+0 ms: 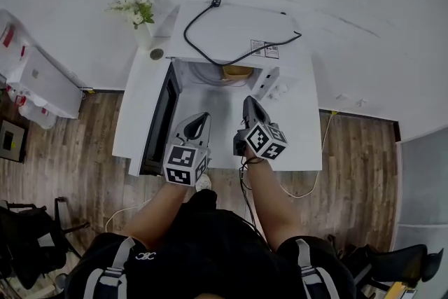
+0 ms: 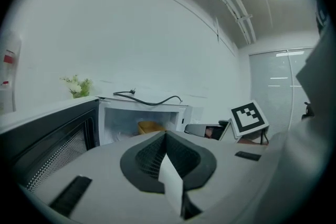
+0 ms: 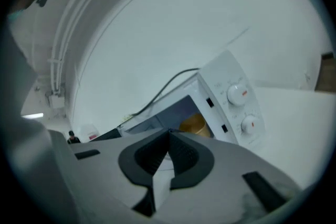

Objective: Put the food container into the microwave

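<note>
Inside the open microwave (image 1: 238,31), toward the back of its white cavity, sat the yellowish food container (image 1: 236,71), so the placing itself looked done, judging by where it lay. The microwave stood on a white tabletop (image 1: 301,136) against the wall, with its door (image 1: 159,119) swung fully out to the left. That left the mouth of the cavity unobstructed for anything coming in from the front. Its power cord (image 1: 210,45) lay looped and unplugged across the top panel, out of the way of the opening, and a small bunch of flowers (image 1: 133,9) stood at the back left corner. The left hand-held gripper (image 1: 203,117) hung just in front of the opening beside the door, with its jaws pressed together and nothing between them. The right hand-held gripper (image 1: 250,103) was level with it near the control panel, likewise closed and empty. Both pointed into the cavity, and each gripper view caught the container past its closed tips, in the left one (image 2: 150,127) and in the right one (image 3: 193,124) beside the two dials (image 3: 237,94). Neither touched the container or the door. Held clear of the opening like this, they seemed parked, not reaching, and the left one was probably best placed to push the door shut if that were wanted.
</note>
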